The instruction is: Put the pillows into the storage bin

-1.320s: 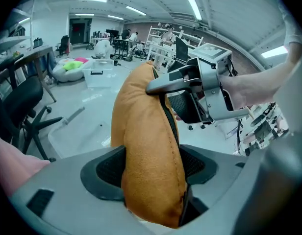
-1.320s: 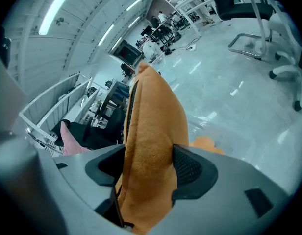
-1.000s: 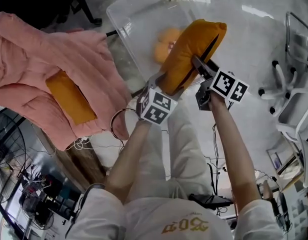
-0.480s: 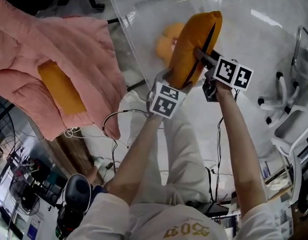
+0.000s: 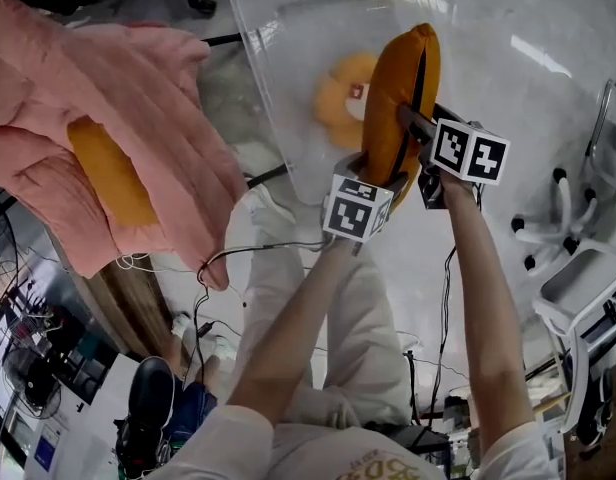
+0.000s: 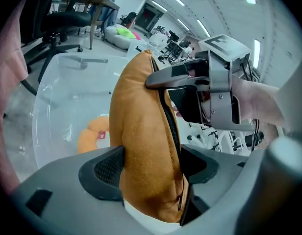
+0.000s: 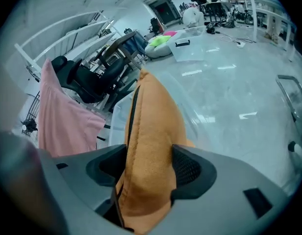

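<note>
Pillow [image 5: 400, 78] held edge-up above the storage bin [image 5: 278, 38]
Left gripper [image 5: 376, 175] and right gripper [image 5: 413, 123] each pinch its near end, likely so it enters the bin narrow.

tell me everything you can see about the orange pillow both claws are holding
The orange pillow is plump, with a soft, suede-like cover and a dark zipper along one seam. It stands on edge, held in the air over the clear storage bin. The left claw and the right claw each pinch it near its lower end, pads pressed into the fabric. Nothing else visibly touches it.
</note>
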The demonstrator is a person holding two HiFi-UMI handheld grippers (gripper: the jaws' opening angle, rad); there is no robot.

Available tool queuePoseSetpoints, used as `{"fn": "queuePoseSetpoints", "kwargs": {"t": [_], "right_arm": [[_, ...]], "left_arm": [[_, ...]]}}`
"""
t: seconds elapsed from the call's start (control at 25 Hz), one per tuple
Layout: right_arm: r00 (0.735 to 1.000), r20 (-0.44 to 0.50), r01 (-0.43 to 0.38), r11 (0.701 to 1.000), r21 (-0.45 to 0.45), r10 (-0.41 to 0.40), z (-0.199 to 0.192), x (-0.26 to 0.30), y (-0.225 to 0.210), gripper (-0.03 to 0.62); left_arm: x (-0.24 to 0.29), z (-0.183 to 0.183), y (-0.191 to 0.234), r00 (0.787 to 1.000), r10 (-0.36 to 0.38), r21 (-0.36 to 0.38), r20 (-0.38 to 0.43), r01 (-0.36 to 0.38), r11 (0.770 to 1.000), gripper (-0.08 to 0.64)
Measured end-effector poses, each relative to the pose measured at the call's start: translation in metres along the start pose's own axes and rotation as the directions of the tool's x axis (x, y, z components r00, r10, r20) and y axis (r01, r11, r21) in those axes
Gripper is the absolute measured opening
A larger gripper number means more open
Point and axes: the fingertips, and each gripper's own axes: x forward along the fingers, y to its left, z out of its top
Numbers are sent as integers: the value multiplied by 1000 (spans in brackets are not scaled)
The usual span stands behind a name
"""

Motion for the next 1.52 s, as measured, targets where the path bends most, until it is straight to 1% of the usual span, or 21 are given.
{"fn": "queuePoseSetpoints", "kwargs": {"t": [0.32,0.52,0.6,0.68,0.76,0.8,0.88,0.92,0.96,1.0,1.08,1.16,1.36,1.52], "right_arm": [[999,-10,45,992,-114,-47,12,19,-16,299],[996,4,89,988,-123,-89,7,27,-29,293],[993,24,119,985,-125,-117,10,31,-35,283],[989,39,144,979,-145,-140,12,33,-41,271],[986,36,166,967,-194,-162,10,36,-47,254],[983,38,184,955,-232,-180,10,36,-50,235],[973,53,228,918,-323,-223,10,37,-53,124],[971,55,237,903,-358,-234,8,37,-53,123],[971,48,235,897,-373,-234,4,37,-54,124],[972,36,228,902,-367,-231,-2,37,-55,129],[974,14,218,921,-321,-226,-12,34,-61,143],[973,7,221,932,-287,-229,-19,30,-65,143],[973,19,228,935,-271,-231,-25,21,-64,150],[976,38,217,941,-258,-215,-24,17,-55,153]], "left_arm": [[34,11,0,999,9,-100,31,-6,995,367],[51,8,1,1000,13,-127,23,-10,992,367],[58,11,2,999,16,-133,32,-12,991,367],[67,15,2,998,21,-153,52,-13,988,367],[75,18,0,997,23,-183,74,-10,983,368],[78,21,0,996,23,-196,88,-6,981,373],[82,29,2,993,15,-214,114,10,977,382],[84,33,3,993,5,-221,117,21,975,355],[86,34,4,994,-6,-227,112,31,973,361],[86,34,5,995,-12,-234,104,36,972,370],[85,31,10,996,-8,-246,87,30,969,385],[81,25,15,997,-3,-256,74,22,966,396],[68,14,18,998,2,-254,69,15,967,402],[58,16,21,996,10,-241,84,10,970,402]]}}
